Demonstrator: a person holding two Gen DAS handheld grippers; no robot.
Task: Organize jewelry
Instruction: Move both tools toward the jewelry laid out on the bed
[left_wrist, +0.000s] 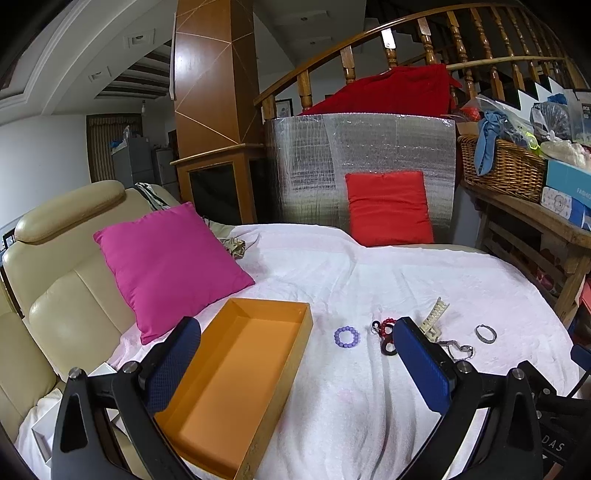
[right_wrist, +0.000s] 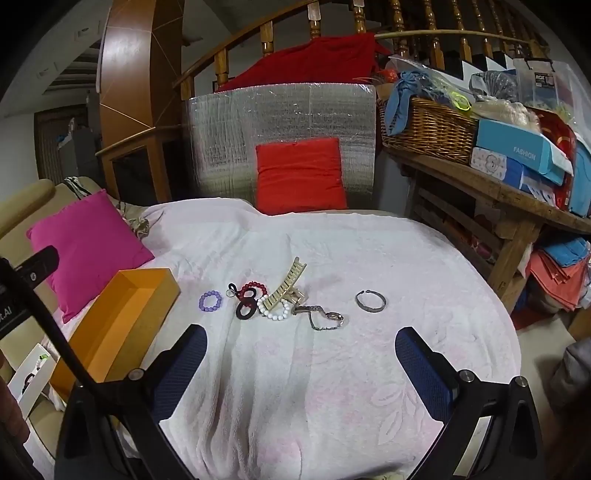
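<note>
Left gripper (left_wrist: 295, 354): jaws spread wide, nothing between them; it hangs low over the white blanket (left_wrist: 351, 387), probably waiting while a first piece is chosen.
Right gripper (right_wrist: 301, 354): also wide open and empty, aimed at the jewelry ahead of it.
Orange box (left_wrist: 240, 376): open and empty, its long side running under the left gripper's left finger; likely placed there as the bin for sorted pieces.
Purple bead bracelet (right_wrist: 209, 300): alone, ahead and left of the right gripper, nearest the box.
Tangled cluster: red bead bracelet (right_wrist: 255, 286), black loop (right_wrist: 245, 310), white bead bracelet (right_wrist: 275, 310) and cream hair claw (right_wrist: 286, 286) touch or overlap straight ahead, so each needs lifting apart.
Chain piece (right_wrist: 325, 319): thin, lying just before the right gripper's opening, touching the cluster's edge.
Grey bangle (right_wrist: 371, 301): apart, ahead and right; the easiest clean pick.
Progress: judged at the start, nothing boxed yet.
</note>
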